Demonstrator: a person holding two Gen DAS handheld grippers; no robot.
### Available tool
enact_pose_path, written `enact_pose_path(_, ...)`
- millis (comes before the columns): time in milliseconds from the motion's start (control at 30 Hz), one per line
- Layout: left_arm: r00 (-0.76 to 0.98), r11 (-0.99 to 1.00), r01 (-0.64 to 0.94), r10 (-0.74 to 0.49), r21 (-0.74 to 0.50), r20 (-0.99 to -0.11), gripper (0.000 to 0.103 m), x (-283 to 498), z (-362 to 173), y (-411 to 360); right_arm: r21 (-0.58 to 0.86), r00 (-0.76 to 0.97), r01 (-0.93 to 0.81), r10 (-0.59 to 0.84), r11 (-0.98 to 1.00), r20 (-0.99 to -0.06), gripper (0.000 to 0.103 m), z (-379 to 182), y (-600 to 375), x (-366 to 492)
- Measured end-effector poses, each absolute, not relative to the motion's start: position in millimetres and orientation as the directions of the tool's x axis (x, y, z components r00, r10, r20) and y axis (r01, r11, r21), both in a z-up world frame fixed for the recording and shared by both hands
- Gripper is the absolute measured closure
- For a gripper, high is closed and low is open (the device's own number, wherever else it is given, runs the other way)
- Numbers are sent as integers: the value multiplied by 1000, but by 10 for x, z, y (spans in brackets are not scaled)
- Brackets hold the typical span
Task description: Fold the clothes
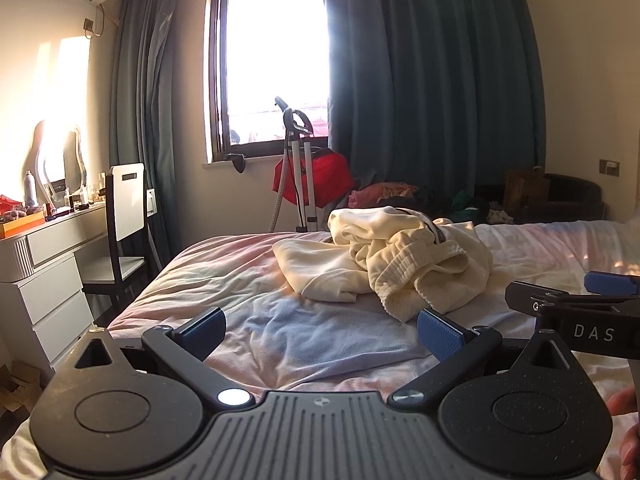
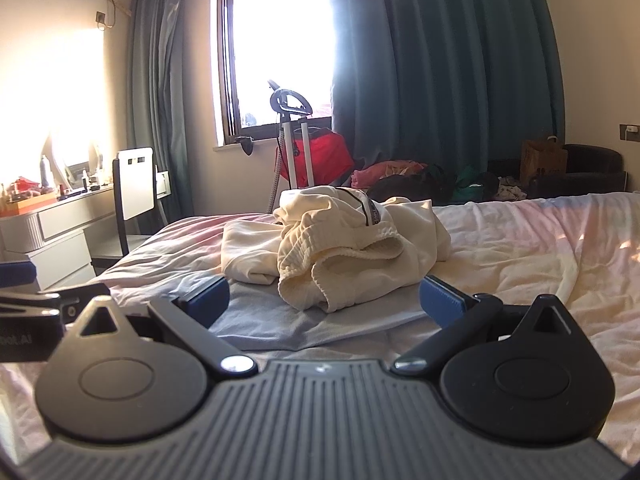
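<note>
A crumpled cream garment with a ribbed elastic waistband lies heaped on the bed, partly on a flat pale blue cloth. My left gripper hovers short of the heap, open, nothing between its blue pads. My right gripper is open too, just before the heap's near edge, with nothing held. The right gripper also shows at the right edge of the left wrist view. Part of the left gripper shows at the left edge of the right wrist view.
A white dresser with bottles and a chair stand left of the bed. Behind the bed are a garment steamer, a red bag, a pile of clothes and blue curtains. A hand shows at the right edge.
</note>
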State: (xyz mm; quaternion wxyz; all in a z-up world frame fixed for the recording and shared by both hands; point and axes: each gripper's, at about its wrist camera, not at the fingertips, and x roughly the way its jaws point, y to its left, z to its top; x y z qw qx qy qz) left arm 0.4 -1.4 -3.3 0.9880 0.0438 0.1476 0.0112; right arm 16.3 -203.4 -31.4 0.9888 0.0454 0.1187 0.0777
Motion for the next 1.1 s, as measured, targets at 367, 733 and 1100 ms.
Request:
enact_pose_path(367, 959, 995, -8, 34, 94, -282, 0, -26, -21, -9, 105, 959, -141, 162, 984, -233, 0, -317, -2030, 170)
enact_pose_path(733, 959, 997, -4, 27, 83, -283, 0, -21, -12, 16, 93, 955, -142, 161, 985, -249, 0, -331, -2013, 171)
enact_pose_path(1100, 963, 997, 37, -15, 75, -268, 0, -35, -60, 4, 106, 955, -59, 87, 993, -282, 0, -311, -2029, 173)
